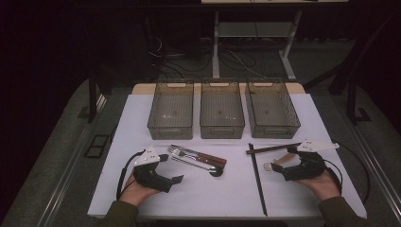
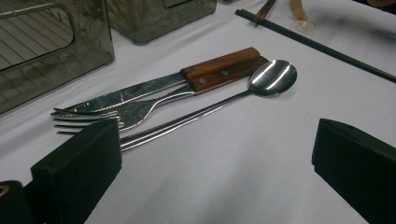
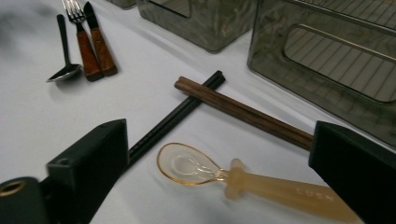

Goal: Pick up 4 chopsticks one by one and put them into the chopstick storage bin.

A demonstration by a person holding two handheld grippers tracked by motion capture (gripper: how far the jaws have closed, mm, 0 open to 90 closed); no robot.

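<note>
A fork [image 1: 178, 152], a knife with a wooden handle [image 1: 208, 159] and a steel spoon [image 1: 215, 171] lie together at the table's middle. My left gripper [image 1: 171, 169] rests open just to their left. In the left gripper view its jaws [image 2: 215, 177] stand wide apart, facing the fork [image 2: 93, 119], knife [image 2: 140, 91] and spoon [image 2: 273, 77]. My right gripper [image 1: 286, 164] is open around an amber plastic spoon [image 1: 276, 163]. In the right gripper view that spoon [image 3: 191, 165] lies between the jaws [image 3: 219, 182], beside brown chopsticks [image 3: 243, 112] and black chopsticks [image 3: 177, 116].
Three empty grey see-through bins [image 1: 170, 124] [image 1: 222, 123] [image 1: 279, 124] stand in a row at the back of the white table [image 1: 142, 118]. The black chopsticks [image 1: 257, 179] run toward the front edge. The brown chopsticks [image 1: 272, 149] cross their far end.
</note>
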